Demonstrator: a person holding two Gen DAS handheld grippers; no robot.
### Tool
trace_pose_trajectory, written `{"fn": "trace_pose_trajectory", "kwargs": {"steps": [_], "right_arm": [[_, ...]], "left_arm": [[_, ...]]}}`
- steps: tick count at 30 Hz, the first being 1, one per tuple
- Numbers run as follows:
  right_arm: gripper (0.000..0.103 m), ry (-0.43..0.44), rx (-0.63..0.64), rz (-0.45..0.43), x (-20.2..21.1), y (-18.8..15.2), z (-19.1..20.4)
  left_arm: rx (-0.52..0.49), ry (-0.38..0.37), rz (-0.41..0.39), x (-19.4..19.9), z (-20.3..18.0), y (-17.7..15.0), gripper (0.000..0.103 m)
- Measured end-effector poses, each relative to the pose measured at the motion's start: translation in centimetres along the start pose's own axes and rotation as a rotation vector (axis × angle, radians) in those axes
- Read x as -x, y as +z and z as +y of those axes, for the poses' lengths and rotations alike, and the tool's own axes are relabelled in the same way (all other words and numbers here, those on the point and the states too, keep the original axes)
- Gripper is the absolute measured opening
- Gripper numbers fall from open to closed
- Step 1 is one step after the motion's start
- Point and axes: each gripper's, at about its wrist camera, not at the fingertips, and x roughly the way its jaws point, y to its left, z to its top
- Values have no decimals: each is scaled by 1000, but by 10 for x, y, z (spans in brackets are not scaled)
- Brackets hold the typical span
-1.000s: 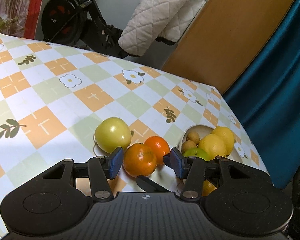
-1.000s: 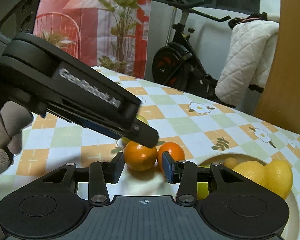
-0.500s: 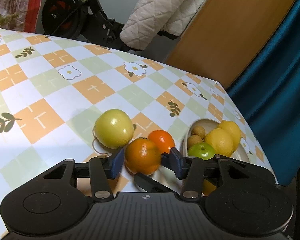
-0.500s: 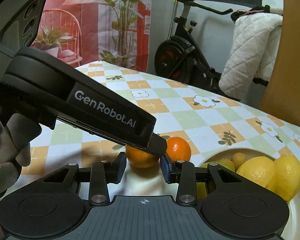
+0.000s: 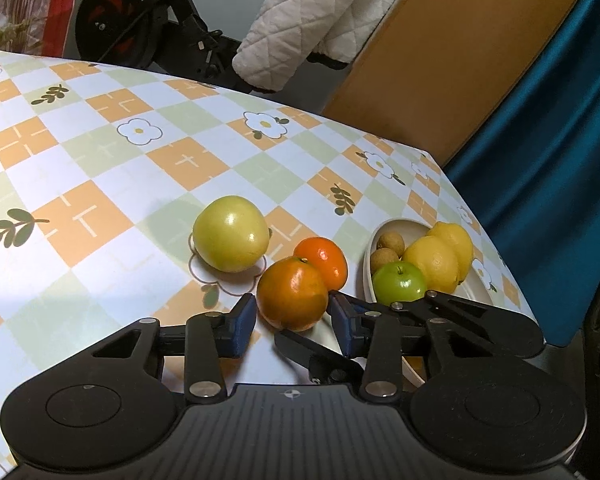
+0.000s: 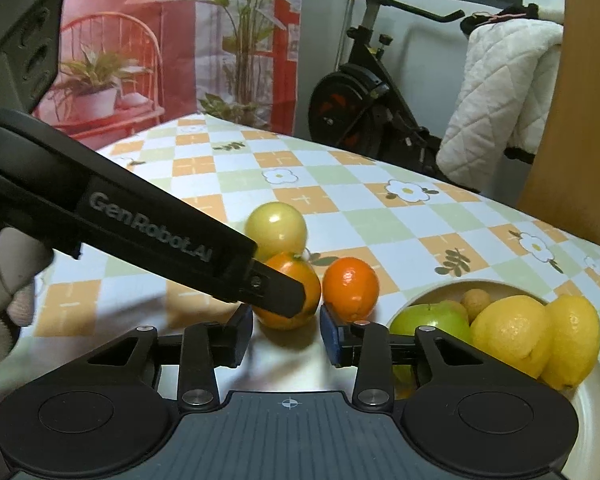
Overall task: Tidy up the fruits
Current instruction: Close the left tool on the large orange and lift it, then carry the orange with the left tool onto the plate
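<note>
A large orange (image 5: pixel 293 294) lies on the checked tablecloth between the open fingers of my left gripper (image 5: pixel 291 322); the pads stand beside it and I cannot tell if they touch. A smaller orange (image 5: pixel 323 261) sits just behind it, and a yellow-green apple (image 5: pixel 231 239) to the left. A white bowl (image 5: pixel 396 225) on the right holds a green apple (image 5: pixel 399 283), two lemons (image 5: pixel 436 264) and small brown fruits. My right gripper (image 6: pixel 286 330) is open and empty, just short of the large orange (image 6: pixel 290 296). The left gripper's body (image 6: pixel 140 232) crosses the right wrist view.
The table's far edge and right corner are close behind the bowl (image 6: pixel 596 392). An exercise bike (image 6: pixel 364 92) with a white quilted jacket (image 6: pixel 500 96), a wooden panel (image 5: pixel 452 60) and a blue curtain (image 5: pixel 560 152) stand beyond the table.
My left gripper has moved forward, so the large orange now sits between its fingers. My right gripper has moved slightly forward toward the oranges.
</note>
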Motion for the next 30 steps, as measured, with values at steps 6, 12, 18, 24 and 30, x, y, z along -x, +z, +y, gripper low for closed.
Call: {"fn": "trace_pose_trajectory", "kwargs": {"steps": [6,12,18,24,30], "right_arm": [[34,-2,17,10,-7,2,4],[35,-29,33,-8,-7,4,5],[35,-36,63,-22,-11,9,6],[36,-35,55,-18,-15,10,5],[35,-23,58,-46,-6,9,6]], "left_arm": [[19,-3,-13,-3,4,1,43],[66,-16,-42,0,12,5,43],[79,-29,-35,-8,14,6,43],[71,-35,-33,-9,14,6,42],[51,-30,-38,0,8,4,42]]}}
